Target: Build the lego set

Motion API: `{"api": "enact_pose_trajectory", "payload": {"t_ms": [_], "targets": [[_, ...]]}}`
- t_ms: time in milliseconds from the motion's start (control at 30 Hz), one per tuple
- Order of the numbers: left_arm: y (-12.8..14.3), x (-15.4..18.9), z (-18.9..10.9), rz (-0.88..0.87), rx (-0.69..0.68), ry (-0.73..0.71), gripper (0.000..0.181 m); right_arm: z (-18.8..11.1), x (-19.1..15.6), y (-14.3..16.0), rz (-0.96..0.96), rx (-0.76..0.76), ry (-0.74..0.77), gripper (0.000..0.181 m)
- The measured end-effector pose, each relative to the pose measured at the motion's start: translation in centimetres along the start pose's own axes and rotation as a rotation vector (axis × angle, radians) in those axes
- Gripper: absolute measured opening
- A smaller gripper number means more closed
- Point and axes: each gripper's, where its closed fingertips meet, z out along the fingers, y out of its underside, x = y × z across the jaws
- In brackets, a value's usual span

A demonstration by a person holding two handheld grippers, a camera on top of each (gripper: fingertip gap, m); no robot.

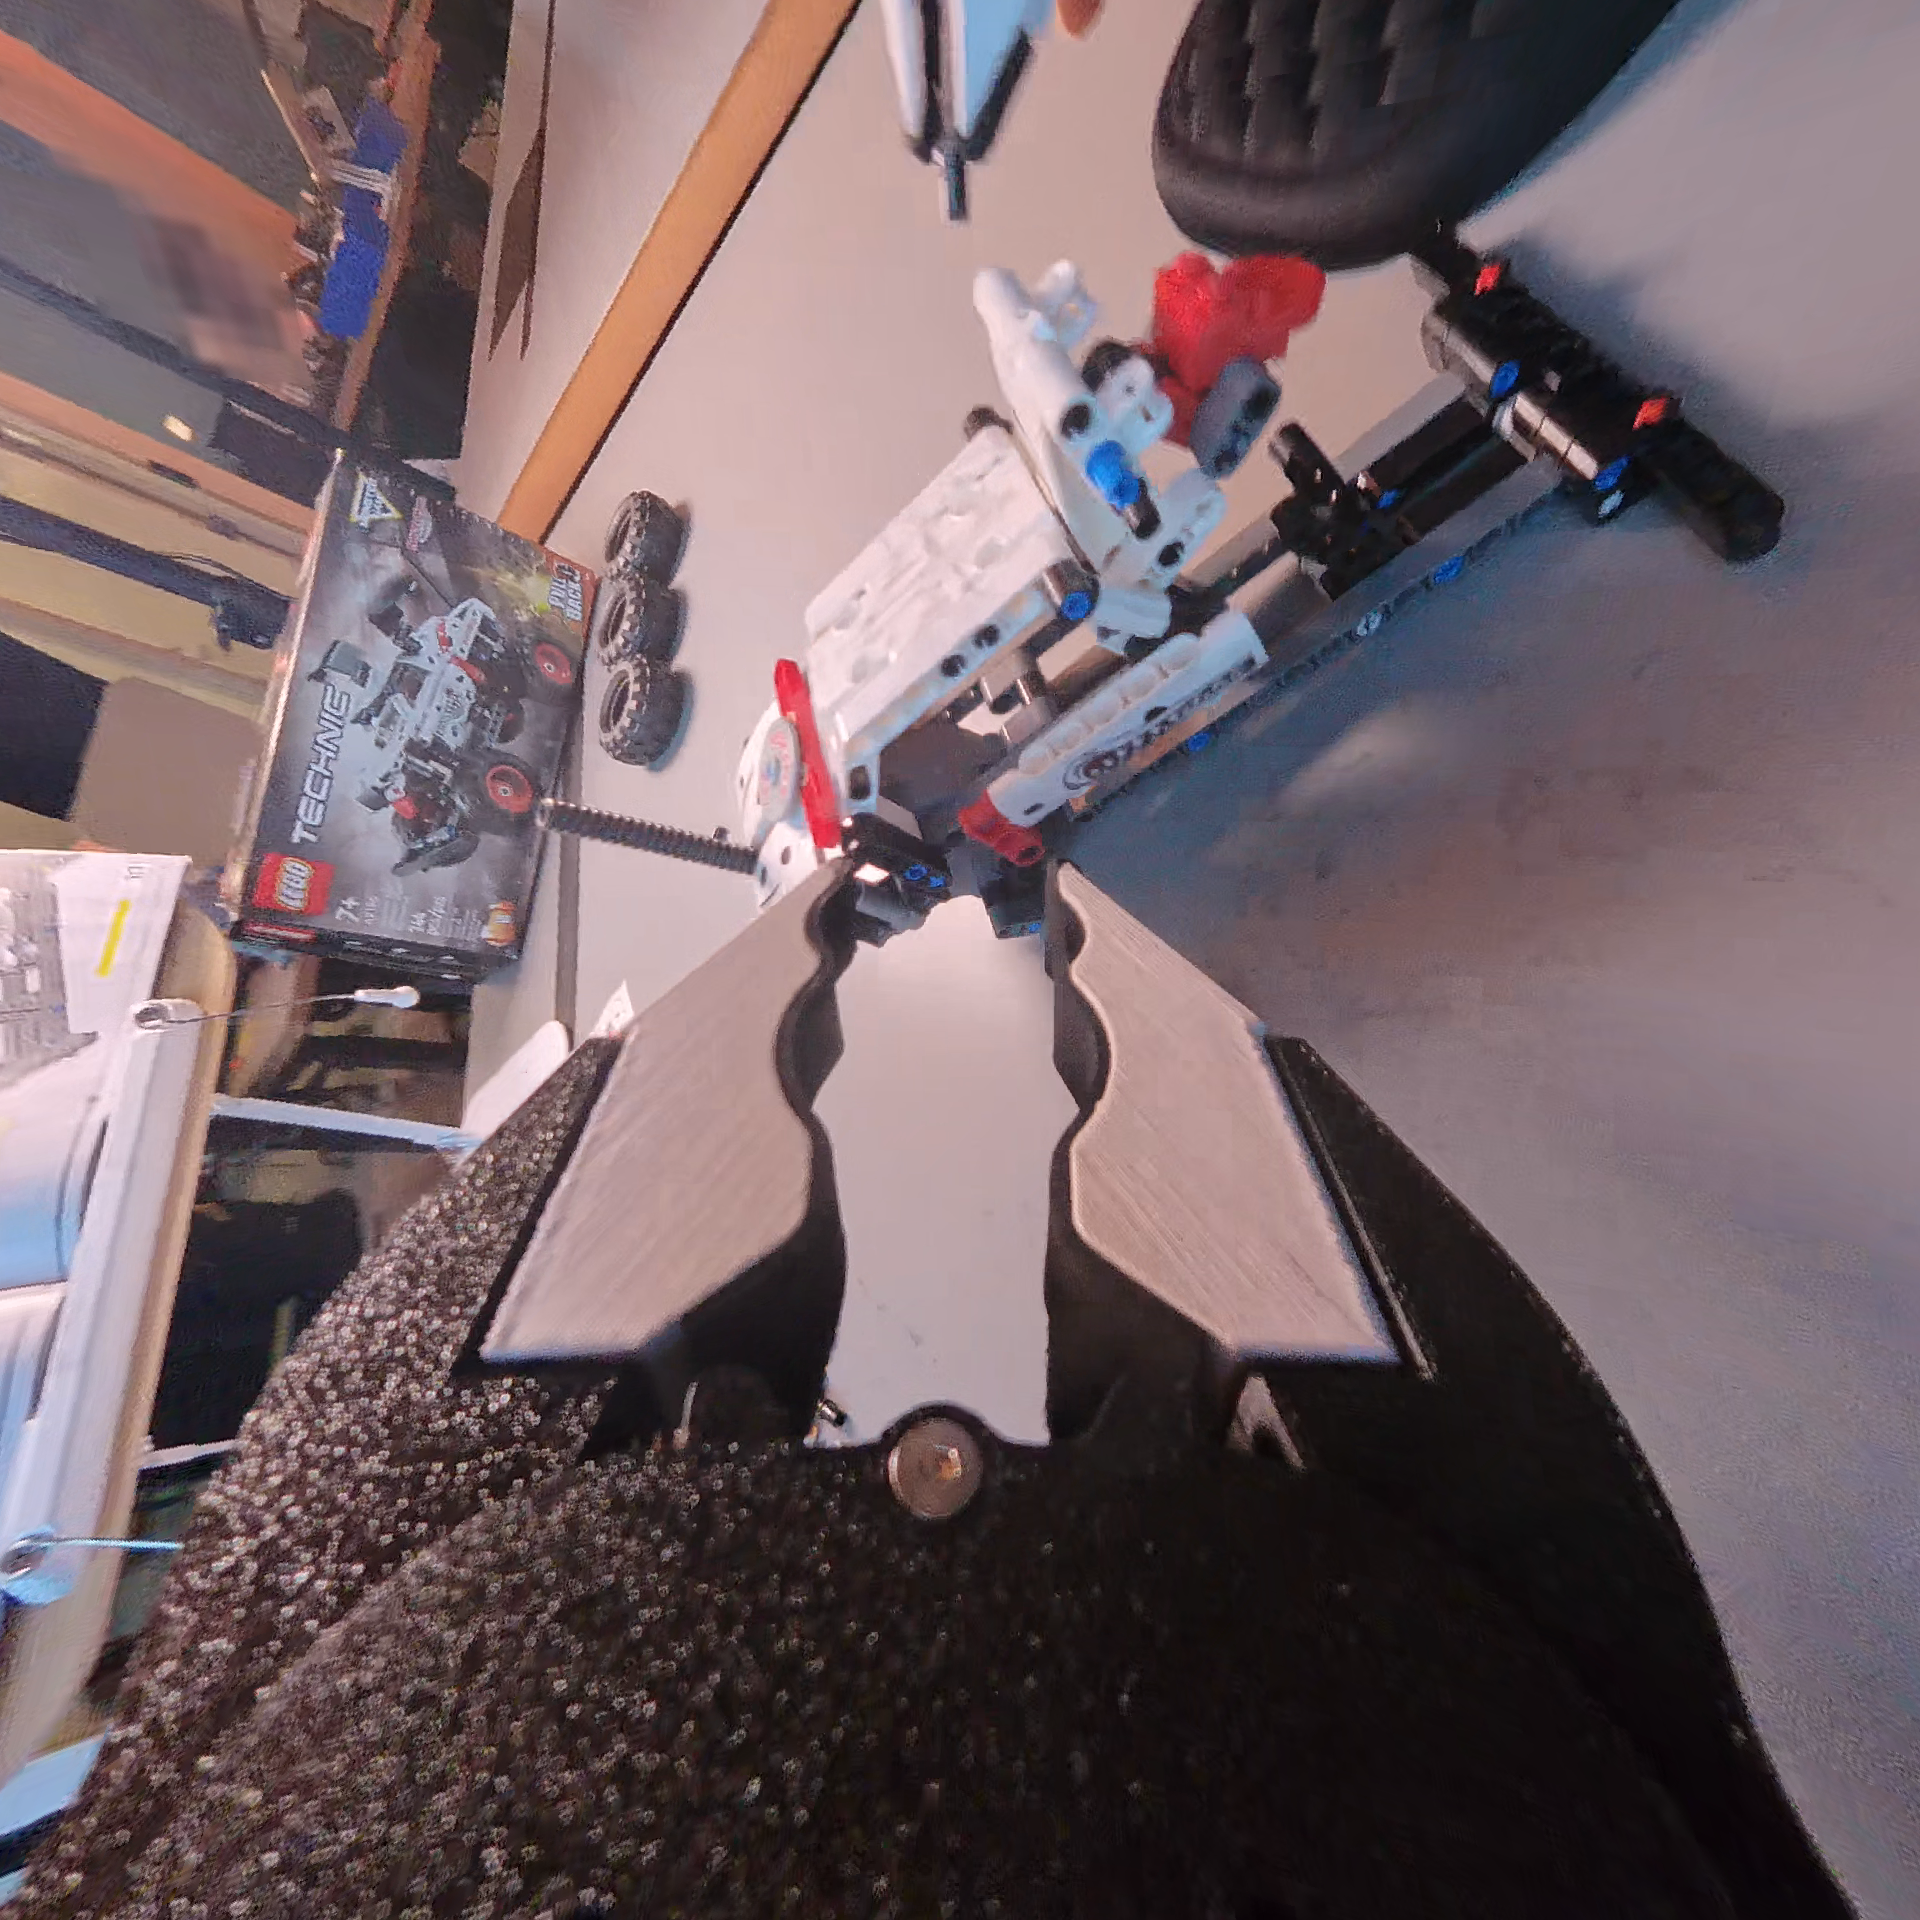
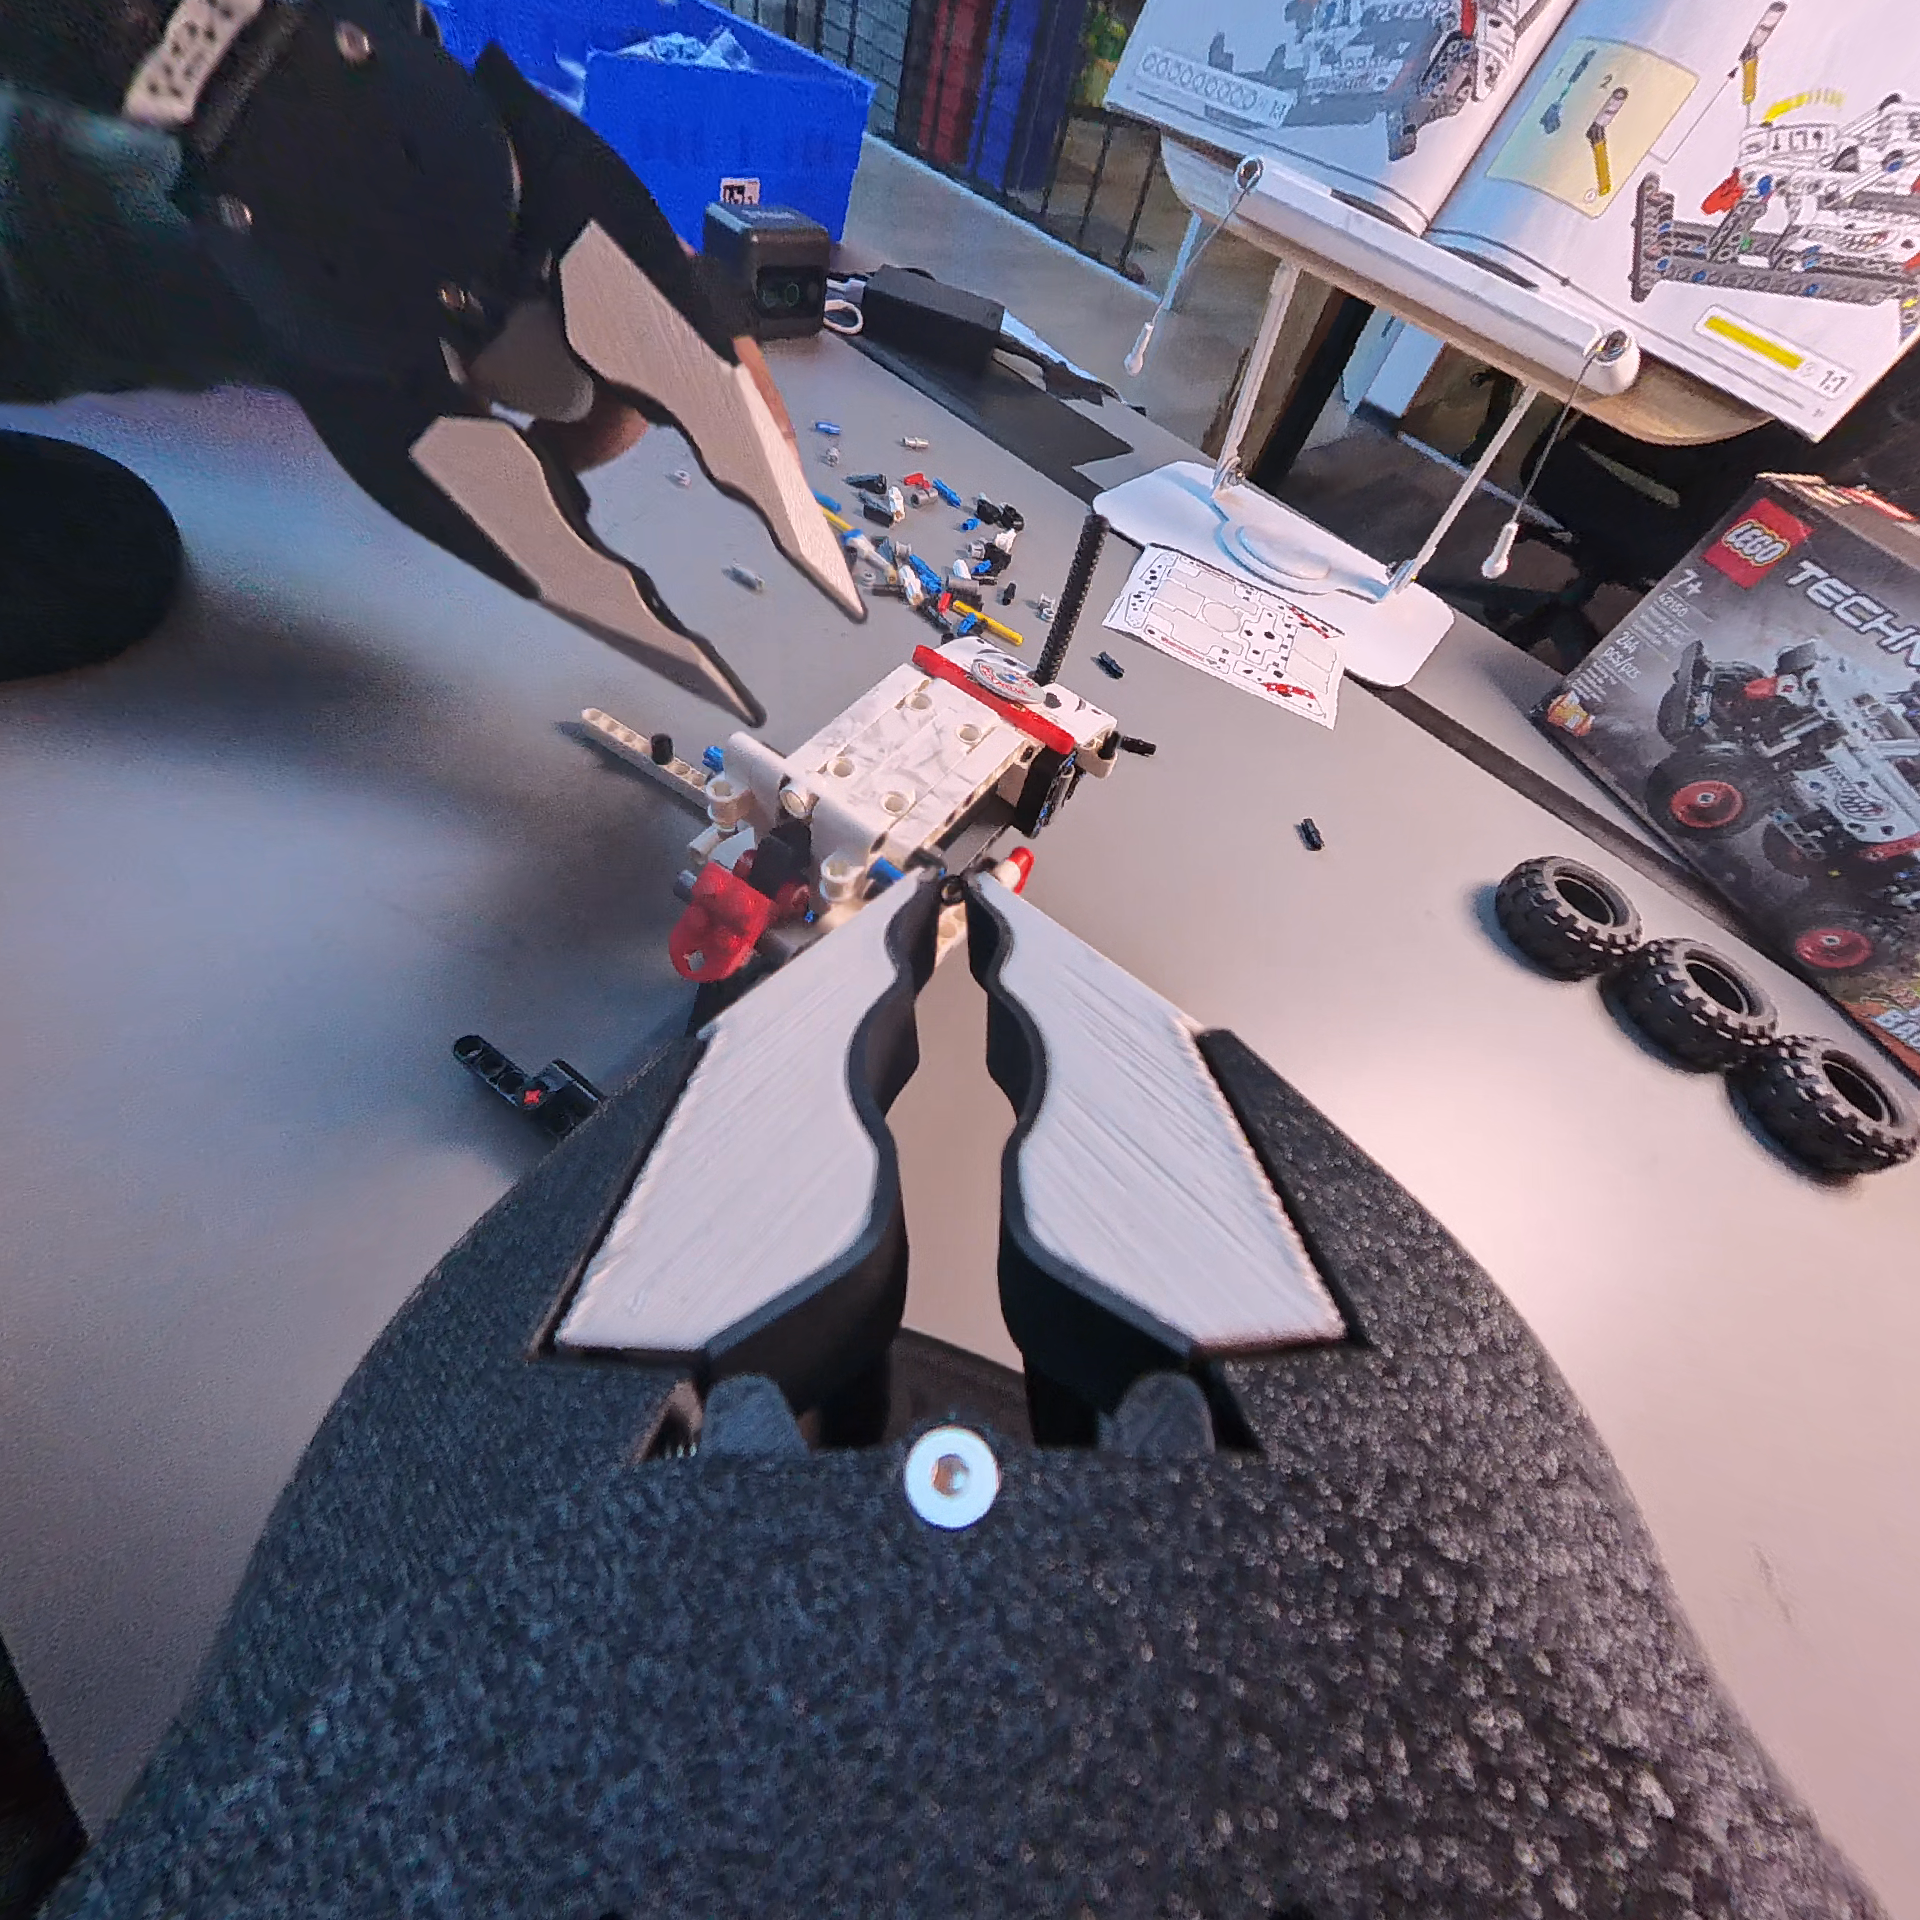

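The part-built white Lego truck (image 2: 904, 769) lies on the grey table (image 2: 1299, 1195), with a red bar at its rear and a red piece at its front. It also shows in the left wrist view (image 1: 966, 603). My right gripper (image 2: 954, 888) is nearly closed on a white beam at the truck's side. My left gripper (image 1: 951, 894) is open and empty, its tips beside the truck's rear end. In the right wrist view it (image 2: 805, 665) hovers above and left of the truck. A black ridged rod (image 2: 1070, 592) sticks out from the rear.
Three black tyres (image 2: 1704, 997) lie right of the truck by the set's box (image 2: 1766, 727). Several small loose parts (image 2: 925, 551), a white beam (image 2: 634, 743) and a black assembly (image 1: 1538, 416) lie around. An instruction booklet (image 2: 1558, 125) rests on a stand. A big black rounded object (image 2: 62, 551) sits left. The tips of one gripper are about 12 centimeters away from the tips of the other. Measured from the fingertips, the big black rounded object (image 2: 62, 551) is 25 centimeters or so from the left gripper and 30 centimeters from the right.
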Motion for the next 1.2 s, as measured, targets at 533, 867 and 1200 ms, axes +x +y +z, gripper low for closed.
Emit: {"api": "enact_pose_trajectory", "payload": {"t_ms": [533,867,1200], "targets": [[0.1,1.1,1.9,0.047,-0.068,0.147,0.022,-1.3,0.4,1.2,0.023,0.021,0.021,0.004],[-2.8,-1.6,1.4,0.158,-0.099,0.264,0.046,-0.6,0.1,1.4,0.026,0.020,-0.003,0.004],[-2.9,0.2,3.5,0.450,-0.379,0.793,0.062,-2.1,0.5,2.4,0.054,0.035,-0.007,0.004]]}}
